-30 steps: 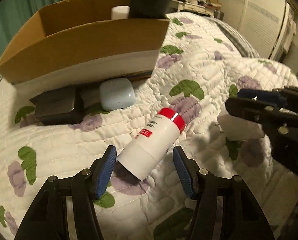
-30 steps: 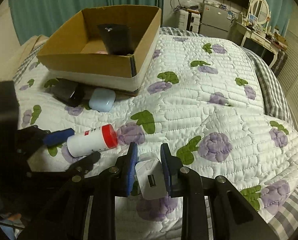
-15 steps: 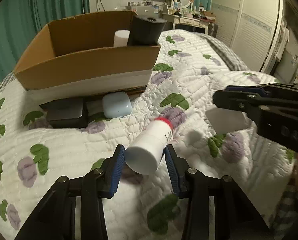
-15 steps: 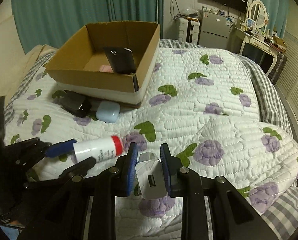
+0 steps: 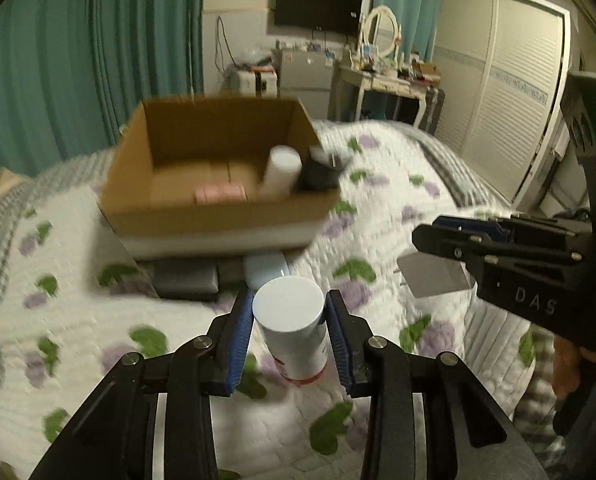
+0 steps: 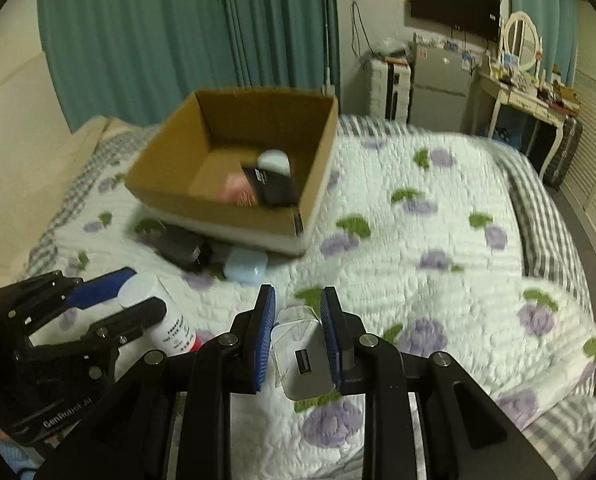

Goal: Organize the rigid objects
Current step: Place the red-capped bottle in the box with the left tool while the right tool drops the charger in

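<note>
Two hand-held grippers: both carry a load above the quilted bed [image 6: 437, 240].
Left hand-held gripper [image 5: 289, 338]: its jaws have just been closing and now clamp the white bottle [image 5: 292, 330], red cap pointing down, clear of the quilt.
Right hand-held gripper [image 6: 298, 344]: pads pressed together on a white charger [image 6: 303, 354], its port facing the camera.
Cardboard box [image 6: 218, 216]: on the bed beyond both; inside are a white cylinder [image 5: 280, 170], a black item [image 6: 276, 186] and a pink item [image 6: 238, 190].
Beside the box: a pale blue case [image 6: 245, 266] and a dark block [image 6: 180, 246] on the quilt at its near edge.
</note>
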Action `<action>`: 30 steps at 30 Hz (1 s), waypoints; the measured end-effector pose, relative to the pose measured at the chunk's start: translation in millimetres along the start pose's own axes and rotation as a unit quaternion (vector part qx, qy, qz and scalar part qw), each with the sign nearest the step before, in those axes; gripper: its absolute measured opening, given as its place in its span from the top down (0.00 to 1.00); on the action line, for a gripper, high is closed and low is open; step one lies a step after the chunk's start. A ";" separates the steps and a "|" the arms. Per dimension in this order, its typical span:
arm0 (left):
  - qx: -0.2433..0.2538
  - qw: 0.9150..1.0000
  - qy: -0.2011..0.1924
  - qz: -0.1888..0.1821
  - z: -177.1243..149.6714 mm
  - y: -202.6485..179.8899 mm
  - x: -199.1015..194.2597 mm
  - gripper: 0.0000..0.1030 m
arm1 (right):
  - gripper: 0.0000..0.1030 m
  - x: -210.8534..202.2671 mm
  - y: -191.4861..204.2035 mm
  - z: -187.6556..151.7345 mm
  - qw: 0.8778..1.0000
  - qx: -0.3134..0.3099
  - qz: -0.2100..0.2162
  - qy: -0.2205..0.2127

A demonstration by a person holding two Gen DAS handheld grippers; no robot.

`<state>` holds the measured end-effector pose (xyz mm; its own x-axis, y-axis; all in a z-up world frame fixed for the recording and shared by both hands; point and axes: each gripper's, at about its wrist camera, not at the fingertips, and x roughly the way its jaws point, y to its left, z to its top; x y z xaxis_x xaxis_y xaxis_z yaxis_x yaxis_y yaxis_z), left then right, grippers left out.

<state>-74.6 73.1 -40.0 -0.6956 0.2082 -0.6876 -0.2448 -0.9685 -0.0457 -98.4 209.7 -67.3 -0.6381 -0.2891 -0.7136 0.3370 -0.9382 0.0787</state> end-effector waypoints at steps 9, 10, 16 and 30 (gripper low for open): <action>0.004 0.996 -0.085 0.038 90.5 27.8 -41.5 0.64 | 0.78 -28.7 19.4 80.2 0.996 -0.048 0.018 -0.076; 0.002 0.995 -0.087 0.042 98.0 31.2 -39.7 0.64 | 0.78 -27.7 22.7 90.6 0.995 -0.059 0.016 -0.080; 0.001 0.997 -0.053 0.063 125.1 52.2 7.1 0.64 | 0.78 10.1 34.8 135.4 0.993 -0.092 0.026 -0.075; -0.009 0.996 0.000 0.087 110.0 90.8 101.9 0.62 | 0.78 101.5 29.3 148.4 0.995 -0.083 0.039 -0.032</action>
<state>-242.0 21.4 -34.5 -0.7270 0.0362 -0.6857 -0.1078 -0.9922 0.0618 -256.0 124.6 -34.1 -0.6464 -0.3759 -0.6640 0.4932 -0.8698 0.0123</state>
